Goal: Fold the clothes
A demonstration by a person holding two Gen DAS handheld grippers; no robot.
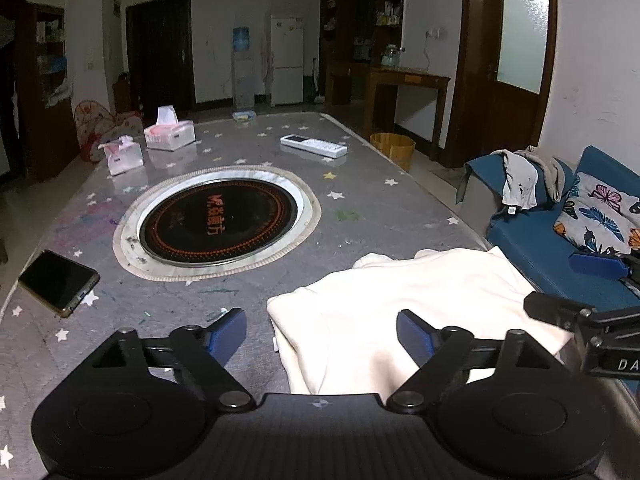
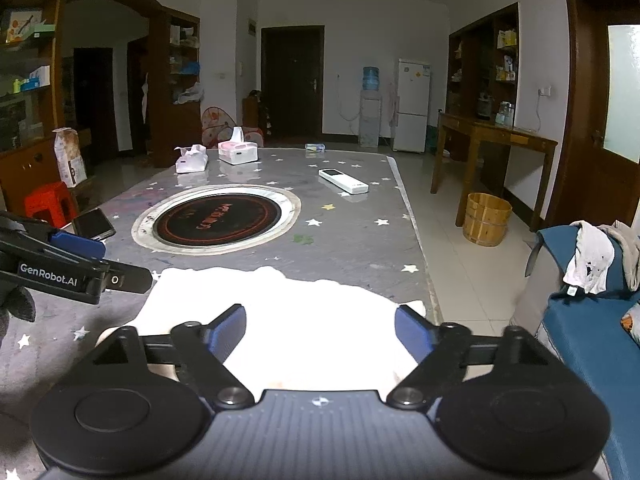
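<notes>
A cream garment [image 1: 408,296] lies folded flat on the near right part of the grey star-patterned table [image 1: 360,200]. My left gripper [image 1: 322,334] is open above its near left edge, holding nothing. The right gripper shows at the right of the left wrist view [image 1: 580,292], beside the garment's right edge. In the right wrist view the garment [image 2: 288,312] looks bright white, and my right gripper [image 2: 320,332] is open over its near part, empty. The left gripper shows at the left of that view [image 2: 108,264], by the garment's left corner.
A round black induction plate [image 1: 218,222] sits in the table's middle. A phone [image 1: 58,282] lies at the left edge, a white remote [image 1: 314,145] and two tissue packs [image 1: 170,134] farther back. A blue sofa [image 1: 560,240] with clothes and a wooden bucket [image 2: 486,218] stand right.
</notes>
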